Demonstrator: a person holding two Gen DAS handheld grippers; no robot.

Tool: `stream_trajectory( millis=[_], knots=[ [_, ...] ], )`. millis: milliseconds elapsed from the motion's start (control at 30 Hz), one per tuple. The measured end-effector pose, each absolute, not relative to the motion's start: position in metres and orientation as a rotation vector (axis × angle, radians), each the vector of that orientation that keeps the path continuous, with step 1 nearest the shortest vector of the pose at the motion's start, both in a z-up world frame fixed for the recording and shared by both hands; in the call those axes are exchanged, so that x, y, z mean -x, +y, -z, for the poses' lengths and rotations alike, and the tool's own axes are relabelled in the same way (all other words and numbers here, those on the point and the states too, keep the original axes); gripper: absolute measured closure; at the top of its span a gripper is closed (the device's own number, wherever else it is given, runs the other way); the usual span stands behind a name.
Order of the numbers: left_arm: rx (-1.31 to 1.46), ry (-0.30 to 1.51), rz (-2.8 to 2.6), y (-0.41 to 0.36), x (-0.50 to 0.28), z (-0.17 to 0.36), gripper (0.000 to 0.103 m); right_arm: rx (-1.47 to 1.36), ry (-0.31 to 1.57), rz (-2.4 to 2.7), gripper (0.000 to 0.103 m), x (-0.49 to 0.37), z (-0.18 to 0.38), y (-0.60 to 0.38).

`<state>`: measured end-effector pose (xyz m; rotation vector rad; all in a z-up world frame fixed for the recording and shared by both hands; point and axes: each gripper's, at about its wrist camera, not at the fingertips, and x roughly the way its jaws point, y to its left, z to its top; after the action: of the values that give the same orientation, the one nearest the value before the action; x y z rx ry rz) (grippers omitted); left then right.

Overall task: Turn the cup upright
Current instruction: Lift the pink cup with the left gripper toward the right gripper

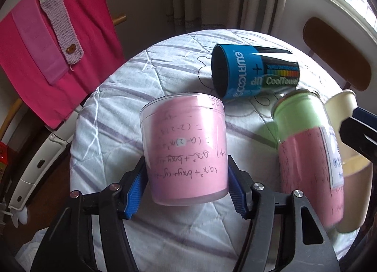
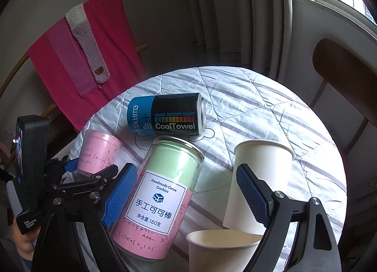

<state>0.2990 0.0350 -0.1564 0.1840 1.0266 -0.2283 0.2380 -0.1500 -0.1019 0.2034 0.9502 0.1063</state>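
My left gripper is shut on a clear plastic cup lined with pink paper, held upright with its mouth up above the table; it also shows in the right wrist view. My right gripper is open. A tall jar with a green and pink lining and a cookie label stands by its left finger, and a white paper cup stands upright by its right finger. The jar also shows in the left wrist view.
A blue and black CoolTowel can lies on its side further back on the round table with a striped quilted cloth. A second paper cup stands at the near edge. A pink cloth hangs on a rack at left; a chair stands at right.
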Motion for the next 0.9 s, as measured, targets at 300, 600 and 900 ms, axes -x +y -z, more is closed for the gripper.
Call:
stream_trajectory(
  millis=[300,600,900],
  knots=[
    [-0.179,1.0,0.253,0.045,-0.232,0.146,0.039,-0.177,0.971,-0.131,0.015,-0.211,0.1,-0.132],
    [-0.188,0.983,0.285,0.044,-0.167,0.137,0.039,-0.171,0.919,-0.102,0.015,-0.164,0.081,-0.135],
    [-0.159,0.978,0.339,0.03,-0.126,0.137,0.039,-0.12,0.883,-0.088,0.015,-0.126,0.066,-0.133]
  ],
)
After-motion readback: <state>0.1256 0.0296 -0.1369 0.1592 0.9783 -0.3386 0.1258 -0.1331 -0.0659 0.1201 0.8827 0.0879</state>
